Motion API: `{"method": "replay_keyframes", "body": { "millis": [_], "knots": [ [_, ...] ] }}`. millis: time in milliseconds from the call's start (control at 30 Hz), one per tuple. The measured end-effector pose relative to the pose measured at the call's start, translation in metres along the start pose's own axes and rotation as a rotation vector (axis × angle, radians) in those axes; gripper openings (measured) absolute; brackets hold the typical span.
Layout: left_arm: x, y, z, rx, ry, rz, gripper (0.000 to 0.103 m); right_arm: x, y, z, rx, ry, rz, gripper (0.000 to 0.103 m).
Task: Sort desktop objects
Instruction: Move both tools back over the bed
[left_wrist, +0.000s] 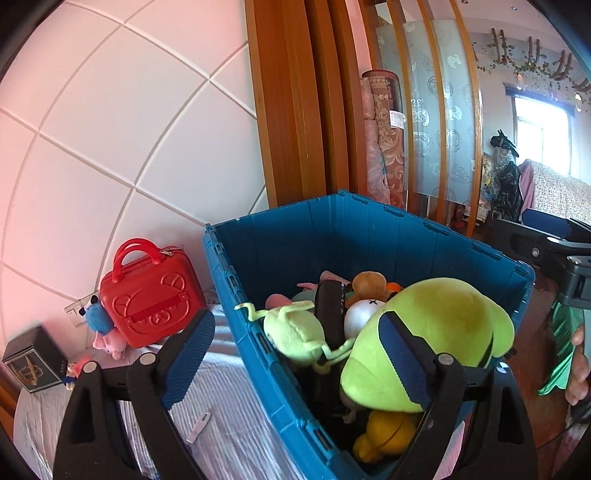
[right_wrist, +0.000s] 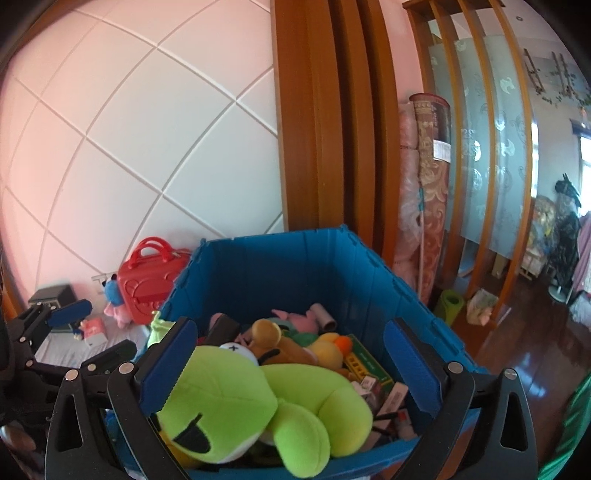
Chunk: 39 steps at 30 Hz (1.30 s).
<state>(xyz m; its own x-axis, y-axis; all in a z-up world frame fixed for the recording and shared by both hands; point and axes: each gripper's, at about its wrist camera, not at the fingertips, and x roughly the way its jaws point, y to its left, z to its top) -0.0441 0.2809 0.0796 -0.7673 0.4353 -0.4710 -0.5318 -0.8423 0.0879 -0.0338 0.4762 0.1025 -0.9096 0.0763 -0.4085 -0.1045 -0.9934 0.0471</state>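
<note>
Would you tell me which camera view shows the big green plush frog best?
The right wrist view: the green plush frog lies atop the blue bin, eye, body and limbs visible. The left wrist view shows only its rounded head, partly behind a finger.

Rolled carpets (right_wrist: 430, 192) against a frosted glass partition (right_wrist: 480, 155), wooden floor (right_wrist: 524, 350).

Left gripper (left_wrist: 295, 365): black plastic frame, two fingers (left_wrist: 188, 363) faced with ribbed blue pads, round silver screws at the pivots, triangular cut-outs in the arms. Right gripper (right_wrist: 291, 369): same build, saw-toothed edge on the pad at 9 o'clock. Shiny green sleeve (left_wrist: 565, 343) at 3 o'clock in left view.
</note>
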Motion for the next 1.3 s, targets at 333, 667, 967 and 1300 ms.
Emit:
{"method": "replay_keyframes", "body": {
  "millis": [333, 667, 967, 1300],
  "knots": [
    [-0.027, 0.031, -0.020, -0.058, -0.003, 0.033, 0.091, -0.011, 0.038, -0.006, -0.037, 0.004, 0.042, 0.103],
    [-0.045, 0.101, -0.055, -0.135, 0.050, 0.098, 0.091, -0.002, 0.101, -0.009, -0.079, 0.017, 0.106, 0.103],
    [-0.061, 0.179, -0.091, -0.213, 0.090, 0.176, 0.091, 0.017, 0.178, -0.013, -0.127, 0.048, 0.189, 0.103],
    [-0.053, 0.274, -0.133, -0.288, 0.174, 0.264, 0.091, 0.069, 0.267, -0.024, -0.173, 0.144, 0.278, 0.103]
  ]
}}
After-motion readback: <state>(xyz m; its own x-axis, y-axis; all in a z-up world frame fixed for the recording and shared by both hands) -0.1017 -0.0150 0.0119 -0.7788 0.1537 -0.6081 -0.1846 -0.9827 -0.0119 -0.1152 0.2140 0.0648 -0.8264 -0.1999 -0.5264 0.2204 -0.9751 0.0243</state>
